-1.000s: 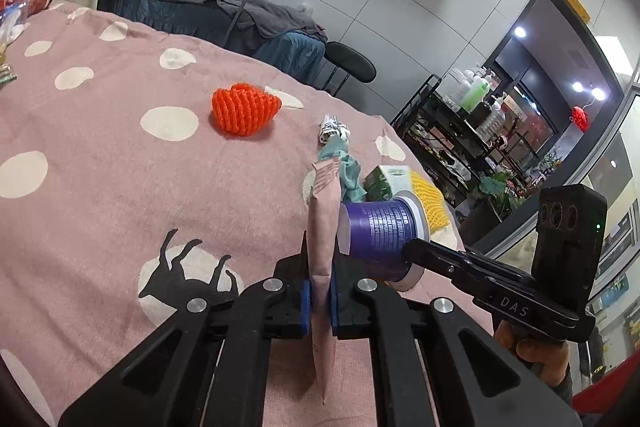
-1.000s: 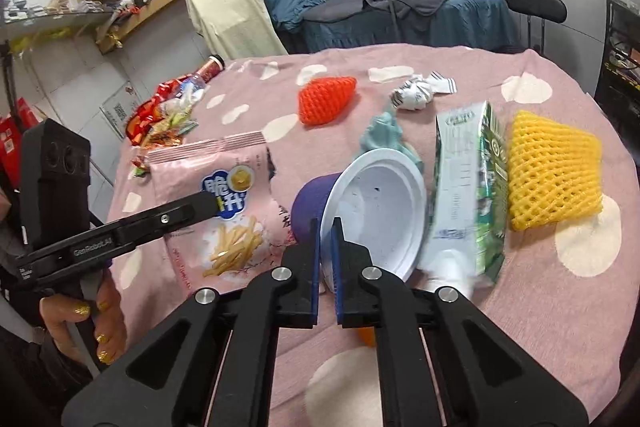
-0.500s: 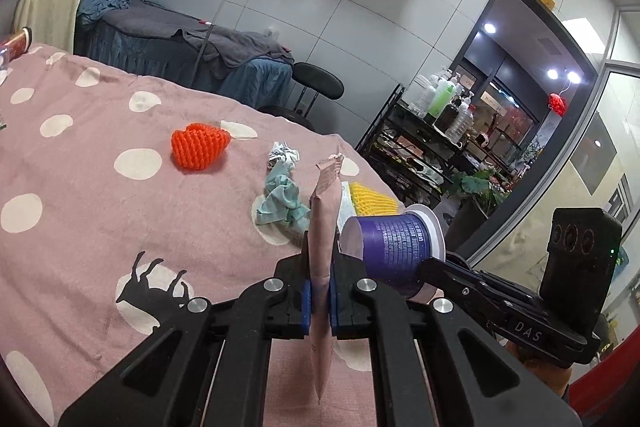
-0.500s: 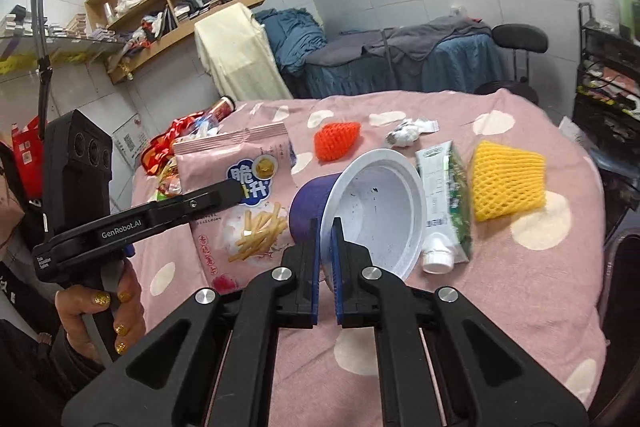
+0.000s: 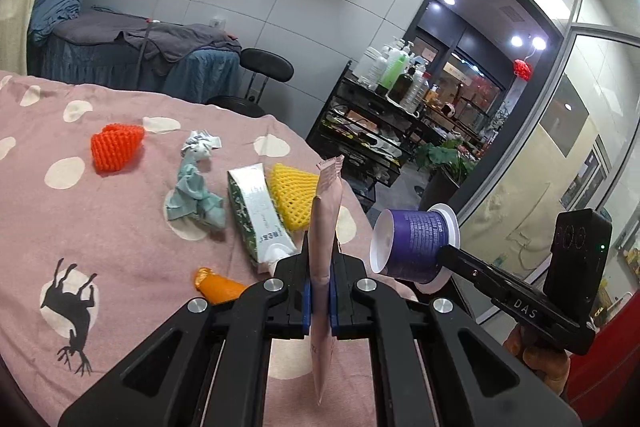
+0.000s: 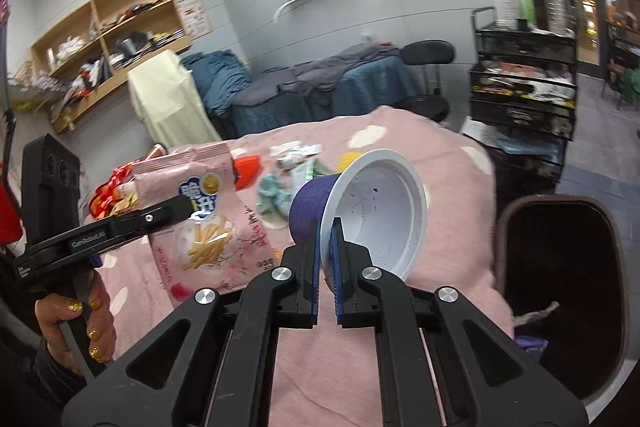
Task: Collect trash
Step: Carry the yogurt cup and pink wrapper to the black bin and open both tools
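Note:
My left gripper [image 5: 319,259] is shut on a pink snack bag [image 5: 326,255], held upright above the pink spotted tablecloth [image 5: 100,227]; the bag's printed face shows in the right wrist view [image 6: 204,223]. My right gripper [image 6: 326,243] is shut on the rim of a purple cup with a white inside [image 6: 376,211], held on its side near the table's right edge; it also shows in the left wrist view [image 5: 412,247]. A dark trash bin [image 6: 560,291] stands open below, right of the table.
On the cloth lie an orange foam net [image 5: 116,147], a yellow foam net [image 5: 294,199], a green-white carton [image 5: 256,211], a teal crumpled rag [image 5: 194,195], crumpled paper [image 5: 200,143] and an orange scrap [image 5: 218,285]. A black rack [image 6: 524,95] stands beyond the table.
Both grippers have lifted and moved back toward the table's right edge with the bag and cup. The cup has drawn apart from the bag. The trash bin has come into the right wrist view.

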`<state>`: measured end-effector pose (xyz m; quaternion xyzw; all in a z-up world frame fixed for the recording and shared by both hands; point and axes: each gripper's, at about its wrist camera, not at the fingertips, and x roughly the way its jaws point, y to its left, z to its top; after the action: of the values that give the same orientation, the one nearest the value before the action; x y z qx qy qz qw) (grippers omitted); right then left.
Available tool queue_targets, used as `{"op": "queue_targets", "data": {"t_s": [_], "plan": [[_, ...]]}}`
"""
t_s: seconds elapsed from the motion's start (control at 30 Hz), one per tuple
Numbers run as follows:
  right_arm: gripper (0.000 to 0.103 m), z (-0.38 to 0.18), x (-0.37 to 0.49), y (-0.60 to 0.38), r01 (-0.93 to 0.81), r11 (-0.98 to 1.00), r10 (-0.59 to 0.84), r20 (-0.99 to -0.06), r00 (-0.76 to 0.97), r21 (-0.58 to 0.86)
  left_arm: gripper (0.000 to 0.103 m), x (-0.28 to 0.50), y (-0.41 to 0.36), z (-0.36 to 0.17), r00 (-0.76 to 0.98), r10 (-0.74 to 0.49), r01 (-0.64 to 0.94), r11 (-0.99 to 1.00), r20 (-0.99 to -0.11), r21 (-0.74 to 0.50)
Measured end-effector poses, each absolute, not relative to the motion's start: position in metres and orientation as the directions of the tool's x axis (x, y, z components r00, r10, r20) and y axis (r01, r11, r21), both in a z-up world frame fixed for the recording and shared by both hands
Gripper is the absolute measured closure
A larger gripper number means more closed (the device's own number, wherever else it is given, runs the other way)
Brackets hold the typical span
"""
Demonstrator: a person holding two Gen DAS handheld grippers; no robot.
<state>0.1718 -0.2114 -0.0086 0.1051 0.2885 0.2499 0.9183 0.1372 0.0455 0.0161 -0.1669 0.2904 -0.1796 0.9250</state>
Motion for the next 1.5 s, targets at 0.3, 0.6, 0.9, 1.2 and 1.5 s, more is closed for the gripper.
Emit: {"op": "queue_targets", "data": {"t_s": [0.3, 0.6, 0.9, 1.2, 1.5], "plan": [[0.096, -0.035, 0.177, -0.291, -0.178, 0.915, 0.358, -0.524, 0.773, 0.361, 0.097, 0.153, -0.013, 0.014, 0.698, -0.517, 0.345, 0.849, -0.496, -0.400], [0.096, -0.082, 0.193, -0.352, 0.034, 0.931, 0.219, -0.631, 0.744, 0.362, 0.097, 0.167, -0.064, 0.019, 0.654, -0.571, 0.430, 0.820, -0.497, -0.377], [0.096, -0.131, 0.207, -0.374, 0.133, 0.925, 0.181, -0.719, 0.671, 0.357, 0.097, 0.181, -0.106, 0.010, 0.596, -0.602, 0.481, 0.797, -0.531, -0.365], [0.045, -0.140, 0.195, -0.383, 0.181, 0.912, 0.148, -0.708, 0.690, 0.368, 0.096, 0.191, -0.142, 0.003, 0.548, -0.621, 0.525, 0.777, -0.560, -0.348], [0.033, -0.105, 0.165, -0.408, 0.285, 0.897, -0.004, -0.638, 0.770, 0.338, 0.097, 0.203, -0.180, -0.004, 0.496, -0.640, 0.556, 0.753, -0.587, -0.352]]}}
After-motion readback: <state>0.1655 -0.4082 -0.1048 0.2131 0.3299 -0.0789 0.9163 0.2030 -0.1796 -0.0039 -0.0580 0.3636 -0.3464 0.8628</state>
